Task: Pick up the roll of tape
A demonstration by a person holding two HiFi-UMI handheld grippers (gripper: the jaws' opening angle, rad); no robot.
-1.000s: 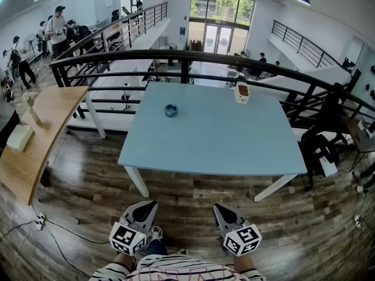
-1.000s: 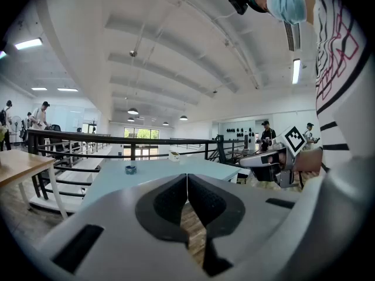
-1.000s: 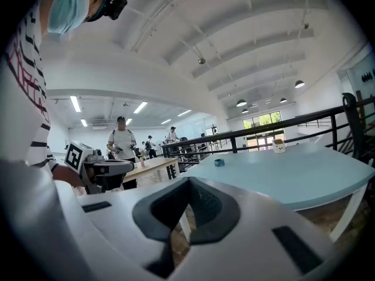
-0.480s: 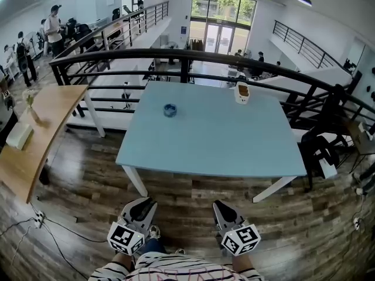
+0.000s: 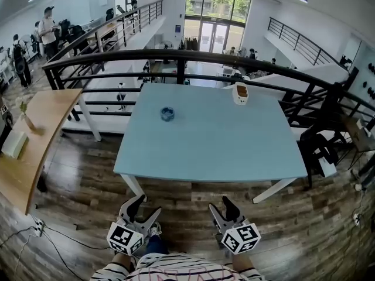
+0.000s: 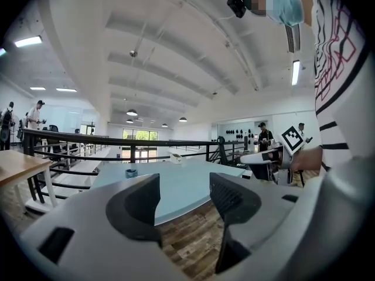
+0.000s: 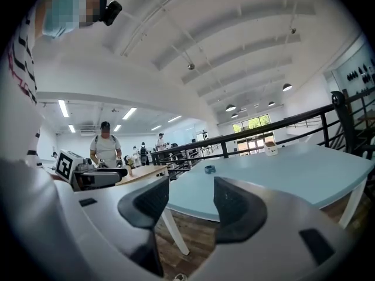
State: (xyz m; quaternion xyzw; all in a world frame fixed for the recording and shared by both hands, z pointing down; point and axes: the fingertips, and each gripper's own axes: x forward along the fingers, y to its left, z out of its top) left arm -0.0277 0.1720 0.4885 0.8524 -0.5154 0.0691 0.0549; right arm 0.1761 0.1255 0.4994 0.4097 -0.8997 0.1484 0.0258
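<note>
A small blue roll of tape (image 5: 167, 114) lies flat on the far left part of the light blue table (image 5: 211, 151). It also shows far ahead in the left gripper view as the tape (image 6: 131, 172) and in the right gripper view as the tape (image 7: 209, 169). Both grippers hang over the wooden floor, short of the table's near edge and well apart from the tape. My left gripper (image 5: 146, 206) has its jaws opening, with nothing between them. My right gripper (image 5: 221, 206) is opening too and is empty.
A white container (image 5: 241, 93) stands at the table's far right edge. A black railing (image 5: 176, 56) runs behind the table. A wooden table (image 5: 35, 139) stands to the left, black chairs (image 5: 319, 148) to the right. Cables (image 5: 53, 233) lie on the floor. People stand far off at the left.
Both grippers were shut in the earlier frames and now stand with their jaws spread. The table has drawn slightly nearer in the head view.
</note>
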